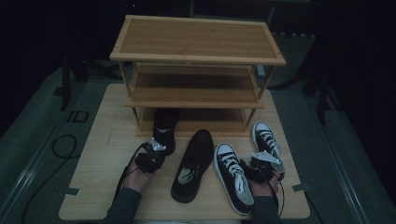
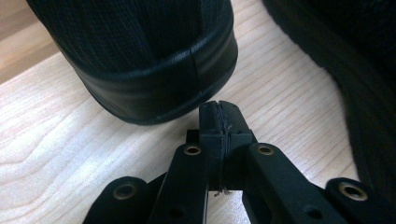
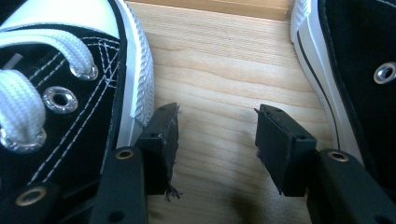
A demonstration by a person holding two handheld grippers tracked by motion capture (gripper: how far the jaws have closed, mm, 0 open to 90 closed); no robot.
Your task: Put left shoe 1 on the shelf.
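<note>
A black shoe (image 1: 164, 129) lies with its toe under the bottom shelf of a wooden shoe rack (image 1: 196, 39). My left gripper (image 1: 155, 148) sits just behind its heel. In the left gripper view the jaws (image 2: 218, 116) are shut together with nothing between them, a little short of that heel (image 2: 154, 74). A second black shoe (image 1: 193, 165) lies to the right (image 2: 369, 93). My right gripper (image 1: 261, 161) rests low between two black-and-white sneakers (image 1: 232, 177) (image 1: 267, 143). Its jaws (image 3: 215, 130) stand open over bare wood, one sneaker (image 3: 56, 93) at the left and the other (image 3: 359, 70) at the right.
The rack has three shelves and stands at the back of a light wooden board (image 1: 100, 154). Grey floor mats (image 1: 42, 121) surround the board, and a cable (image 1: 63, 147) loops at the left. Bare wood lies left of my left hand.
</note>
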